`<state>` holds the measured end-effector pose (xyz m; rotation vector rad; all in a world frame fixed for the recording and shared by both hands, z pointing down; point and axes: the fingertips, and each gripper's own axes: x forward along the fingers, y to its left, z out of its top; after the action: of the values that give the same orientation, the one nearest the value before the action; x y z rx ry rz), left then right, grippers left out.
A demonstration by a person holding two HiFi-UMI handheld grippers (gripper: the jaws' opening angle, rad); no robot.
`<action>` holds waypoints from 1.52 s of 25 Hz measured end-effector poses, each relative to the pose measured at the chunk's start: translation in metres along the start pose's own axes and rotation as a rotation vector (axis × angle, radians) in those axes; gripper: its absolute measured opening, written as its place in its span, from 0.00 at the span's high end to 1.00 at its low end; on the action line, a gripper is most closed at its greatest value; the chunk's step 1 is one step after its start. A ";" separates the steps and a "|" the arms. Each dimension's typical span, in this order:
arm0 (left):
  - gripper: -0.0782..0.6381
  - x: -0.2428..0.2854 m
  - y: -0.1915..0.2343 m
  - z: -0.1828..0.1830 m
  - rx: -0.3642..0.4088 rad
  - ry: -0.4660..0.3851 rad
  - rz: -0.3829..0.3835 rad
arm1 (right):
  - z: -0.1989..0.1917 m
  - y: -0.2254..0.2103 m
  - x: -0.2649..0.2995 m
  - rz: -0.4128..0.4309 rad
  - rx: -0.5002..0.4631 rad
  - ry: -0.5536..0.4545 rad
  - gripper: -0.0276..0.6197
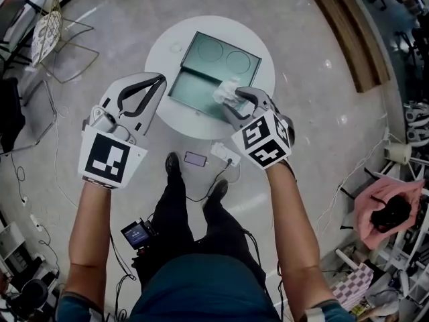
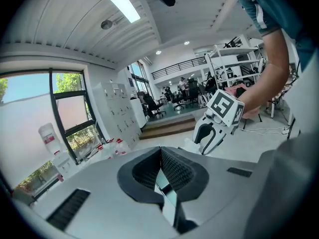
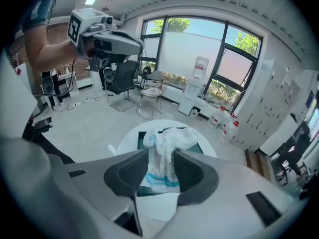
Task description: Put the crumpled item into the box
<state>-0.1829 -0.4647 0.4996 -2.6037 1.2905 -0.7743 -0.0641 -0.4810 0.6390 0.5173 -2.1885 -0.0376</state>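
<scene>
A crumpled white wrapper (image 1: 226, 91) with blue print hangs over the near right edge of the open green box (image 1: 201, 86) on the round white table (image 1: 164, 52). My right gripper (image 1: 234, 100) holds its jaws apart around it. In the right gripper view the wrapper (image 3: 169, 138) stands between the parted pads of the right gripper (image 3: 161, 166), above the box (image 3: 141, 137); I see no squeeze on it. My left gripper (image 1: 155, 80) hovers over the table's left edge, shut and empty. Its closed pads meet in the left gripper view (image 2: 160, 156).
A wire chair (image 1: 60, 45) stands at the far left. A phone (image 1: 195, 158) and a power strip (image 1: 224, 154) lie on the floor by the person's feet. A wooden step (image 1: 348, 32) curves along the right. Shelves with a pink cloth (image 1: 389, 206) crowd the lower right.
</scene>
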 end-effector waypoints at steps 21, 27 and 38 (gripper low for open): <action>0.86 -0.067 0.014 0.086 0.004 -0.024 0.076 | -0.028 0.039 0.018 0.206 -0.040 0.145 0.60; 0.87 -0.068 0.015 0.076 -0.004 -0.024 0.073 | -0.040 0.045 0.030 0.195 -0.115 0.196 0.59; 0.86 -0.090 0.021 0.094 0.024 -0.047 0.089 | 0.012 0.037 -0.011 0.116 -0.047 0.084 0.59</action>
<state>-0.1959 -0.4176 0.3767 -2.5113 1.3643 -0.7056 -0.0801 -0.4448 0.6310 0.3584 -2.1260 -0.0050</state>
